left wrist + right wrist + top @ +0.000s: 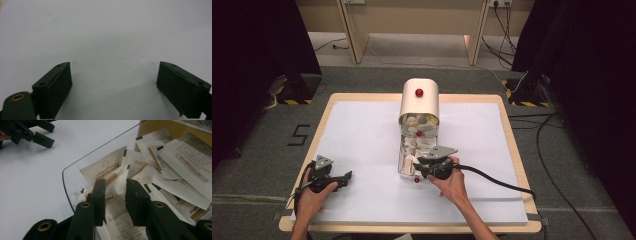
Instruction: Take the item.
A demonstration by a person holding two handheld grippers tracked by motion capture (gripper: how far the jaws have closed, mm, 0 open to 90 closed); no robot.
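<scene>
A cream cabinet point(419, 102) with red knobs stands mid-table. Its lowest clear drawer point(404, 159) is pulled out toward me, red knob point(416, 179) at the front. Several white and tan paper packets point(175, 162) lie heaped inside the clear drawer wall point(72, 170). My right gripper point(419, 167) reaches into the drawer from the right. In the right gripper view its jaws point(115, 187) stand close together, pinching a raised fold of one packet point(117, 182). My left gripper point(346, 177) rests on the white sheet at front left, jaws point(113, 75) wide open with nothing between them.
A white sheet point(362, 140) covers the wooden table point(512, 145). The right gripper's black cable point(497, 180) trails off to the right across the sheet. The left gripper point(42, 135) lies far left of the drawer in the right gripper view.
</scene>
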